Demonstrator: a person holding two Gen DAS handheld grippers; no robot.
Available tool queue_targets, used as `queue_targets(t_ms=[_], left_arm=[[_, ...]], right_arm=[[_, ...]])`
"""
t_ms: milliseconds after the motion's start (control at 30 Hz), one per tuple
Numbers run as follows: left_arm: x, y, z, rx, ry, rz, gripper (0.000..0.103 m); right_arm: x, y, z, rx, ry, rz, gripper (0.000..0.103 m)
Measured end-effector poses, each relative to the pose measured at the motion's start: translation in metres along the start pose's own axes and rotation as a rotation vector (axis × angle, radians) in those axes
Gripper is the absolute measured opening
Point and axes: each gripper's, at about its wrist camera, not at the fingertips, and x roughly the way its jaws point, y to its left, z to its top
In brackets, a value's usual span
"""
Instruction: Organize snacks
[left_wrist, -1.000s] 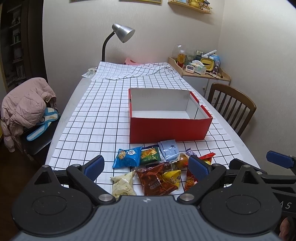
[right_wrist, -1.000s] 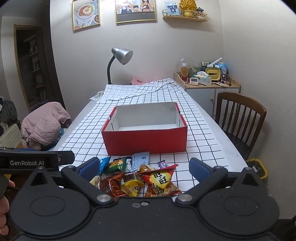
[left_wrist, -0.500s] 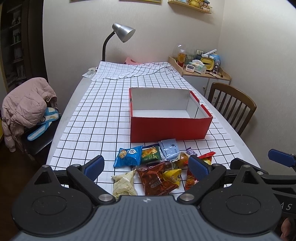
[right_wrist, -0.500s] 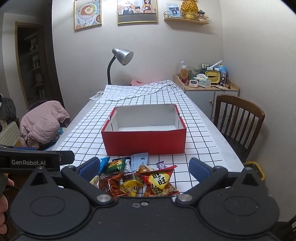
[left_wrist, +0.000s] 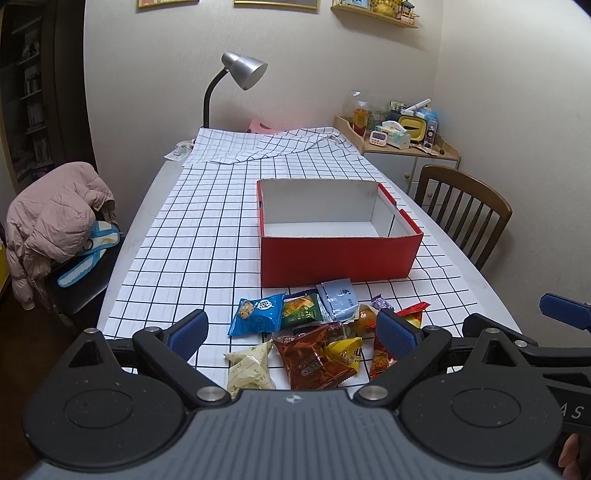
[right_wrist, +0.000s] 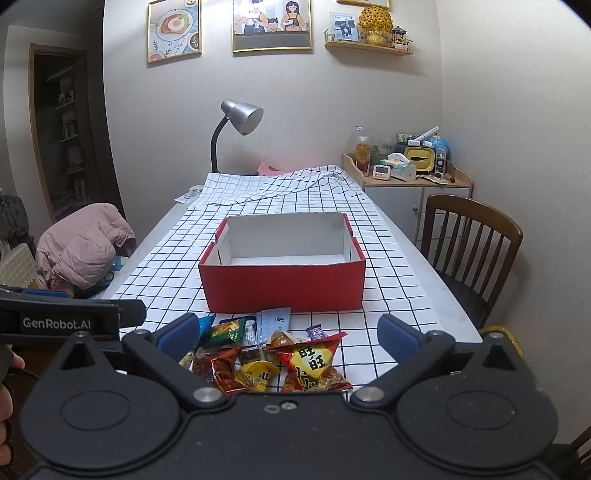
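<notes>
Nearest the cameras, the left tool (left_wrist: 291, 332) is held low over the near end of the desk (left_wrist: 177, 236) with its blue-padded fingers (left_wrist: 187, 331) spread wide and nothing between them. The right tool (right_wrist: 286, 334) is held the same way, wide apart and gripping nothing.

Just beyond both tools a loose heap of snack packets is seen on the checked cloth (left_wrist: 207, 206). In the left view, a pale cream packet (left_wrist: 248, 367) lies nearest, with a brown packet (left_wrist: 312, 360) and a small yellow packet (left_wrist: 347, 350) to its right. Behind these, a blue packet (left_wrist: 258, 314), a green packet (left_wrist: 302, 309) and a grey-blue packet (left_wrist: 340, 298) are lined up side by side. In the right view, a red and yellow packet (right_wrist: 314, 363) is seen at the right of the heap, partly overlapping its neighbours, with a small purple sweet (right_wrist: 314, 331) just behind it.

Past the heap, close to but apart from it, a red box (right_wrist: 282, 290) with a white inside stands open, with nothing visible in it.

Farther off, the cloth is bunched at the far end of the desk, where a grey lamp (right_wrist: 242, 118) stands. A wooden chair (right_wrist: 472, 236) is placed at the right of the desk, and a pink jacket (left_wrist: 55, 221) is draped over a seat at the left.
</notes>
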Motion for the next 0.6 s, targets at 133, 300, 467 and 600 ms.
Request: queue_targets(t_ms=[133,300,467,600], left_arm=[[-0.0021,-0.0010,-0.0001,0.004,-0.007,0.004,0.098],[-0.0033,-0.0007,-0.0001,0.001,-0.010,0.000,0.098],[-0.0014,-0.0004,0.0001,0.000,-0.002,0.003,0.098],[0.0031,-0.0005,-0.0005,-0.001,0.015,0.008,0.098]], right_arm=[[-0.0004,-0.0004,0.0001,0.001,-0.004,0.000,0.103],[-0.0031,-0.0004,0.0000,-0.001,-0.014,-0.001,0.103],[-0.0016,0.0006,-0.0009,-0.004,-0.013,0.004,0.103],[0.0017,0.0007,-0.0011,-0.014,-0.005,0.006,0.103]])
